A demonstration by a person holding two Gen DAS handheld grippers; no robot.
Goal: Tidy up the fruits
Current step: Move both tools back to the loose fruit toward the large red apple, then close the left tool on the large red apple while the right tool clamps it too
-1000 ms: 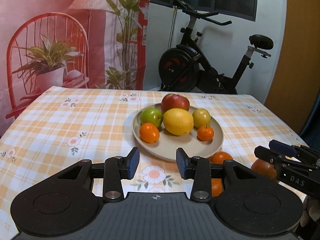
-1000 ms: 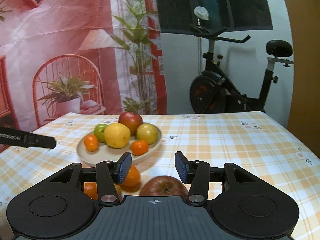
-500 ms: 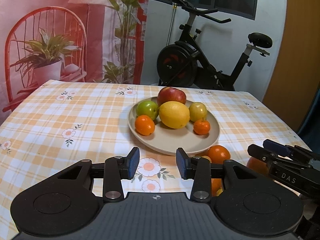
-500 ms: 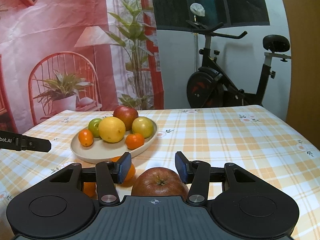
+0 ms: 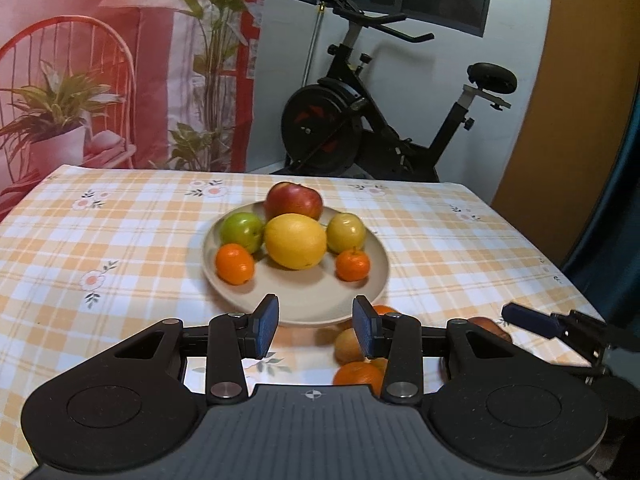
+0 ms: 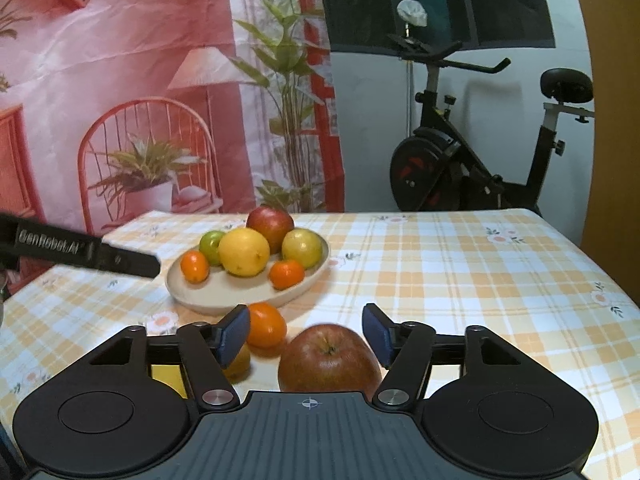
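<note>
Our right gripper (image 6: 306,334) has its fingers (image 6: 234,334) spread wide, with a big red apple (image 6: 329,358) sitting between them on the bench (image 6: 460,280). We cannot tell if the fingers touch it. Just beside the big red apple, on its left, lies an orange (image 6: 266,325), and a yellowish fruit (image 6: 238,362) peeks out behind the left finger.

Past the big red apple sits the plate (image 6: 240,298). On the plate we see a lemon (image 6: 244,252), a green apple (image 6: 211,246), a red apple (image 6: 270,224), a yellow apple (image 6: 302,248) and two small oranges (image 6: 195,266).

Our left gripper (image 5: 316,326) has its fingers (image 5: 266,326) spread too, with nothing between them. It hangs in front of the plate, near its rim. Behind the plate, past the bench, stands an exercise bike (image 6: 480,160).
</note>
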